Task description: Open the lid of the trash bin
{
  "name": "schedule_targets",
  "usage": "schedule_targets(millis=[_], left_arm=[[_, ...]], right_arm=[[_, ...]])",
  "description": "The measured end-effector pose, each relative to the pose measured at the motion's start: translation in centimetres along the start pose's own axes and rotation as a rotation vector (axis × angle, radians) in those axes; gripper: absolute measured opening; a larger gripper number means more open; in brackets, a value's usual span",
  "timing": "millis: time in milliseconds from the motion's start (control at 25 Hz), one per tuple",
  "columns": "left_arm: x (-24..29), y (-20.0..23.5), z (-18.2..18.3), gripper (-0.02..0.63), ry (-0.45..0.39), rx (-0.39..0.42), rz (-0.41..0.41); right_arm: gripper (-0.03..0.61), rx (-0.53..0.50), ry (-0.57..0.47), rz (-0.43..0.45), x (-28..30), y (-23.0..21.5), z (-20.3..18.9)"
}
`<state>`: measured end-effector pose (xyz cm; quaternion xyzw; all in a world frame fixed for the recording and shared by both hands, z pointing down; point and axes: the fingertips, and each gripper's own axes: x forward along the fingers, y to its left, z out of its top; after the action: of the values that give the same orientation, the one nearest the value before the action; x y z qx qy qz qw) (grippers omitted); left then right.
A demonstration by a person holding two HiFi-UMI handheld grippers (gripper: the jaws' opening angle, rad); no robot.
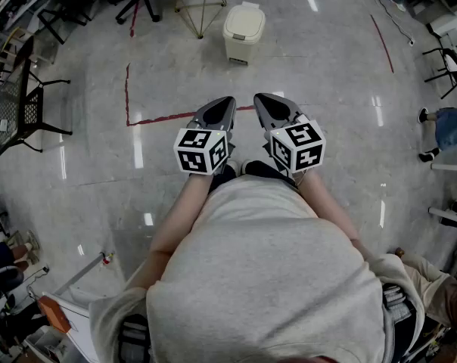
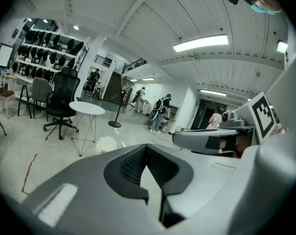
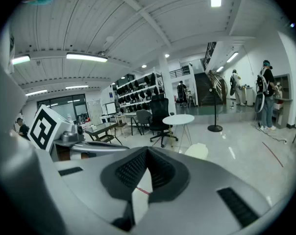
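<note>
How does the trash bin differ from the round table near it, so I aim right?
The trash bin is a low cream box sitting straight on the floor; the round table stands taller on thin wire legs. The bin is topped by a closed lid; the table by a flat white disc. Both are pale and stand past the red floor tape.

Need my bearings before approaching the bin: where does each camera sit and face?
Head view: on the head, facing steeply down; torso, forearms, left gripper and right gripper show, trash bin ahead, lid closed.
Left gripper view: on that gripper, looking forward along its shut jaws; right gripper beside it.
Right gripper view: likewise, shut jaws; left gripper beside it.
Shared: all three show the trash bin; both gripper views show the round table.
</note>
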<state>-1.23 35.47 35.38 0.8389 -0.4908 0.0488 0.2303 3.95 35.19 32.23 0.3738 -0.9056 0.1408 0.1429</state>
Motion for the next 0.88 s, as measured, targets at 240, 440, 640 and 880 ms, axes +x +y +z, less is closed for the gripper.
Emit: schedule_targets(millis=[240, 440, 640, 880], left_arm=[[0.7, -0.2, -0.5, 0.009, 0.043, 0.038, -0.013], [1.2, -0.8, -0.8, 0.009, 0.063, 0.067, -0.012], [1.7, -0.6, -0.6, 0.009, 0.061, 0.063, 0.004], [2.3, -0.9, -0.4, 0.009, 0.029, 0.045, 0.000]], right_arm=[[0.006, 0.009, 0.011, 0.005, 0.2, -0.4, -0.2], [0.006, -0.004, 0.023, 0.009, 0.0, -0.6, -0.4], [0.006, 0.002, 0.024, 0.009, -0.1, -1.2, -0.3], [0.006, 0.052, -0.043, 0.028, -0.6, -2.0, 0.2]])
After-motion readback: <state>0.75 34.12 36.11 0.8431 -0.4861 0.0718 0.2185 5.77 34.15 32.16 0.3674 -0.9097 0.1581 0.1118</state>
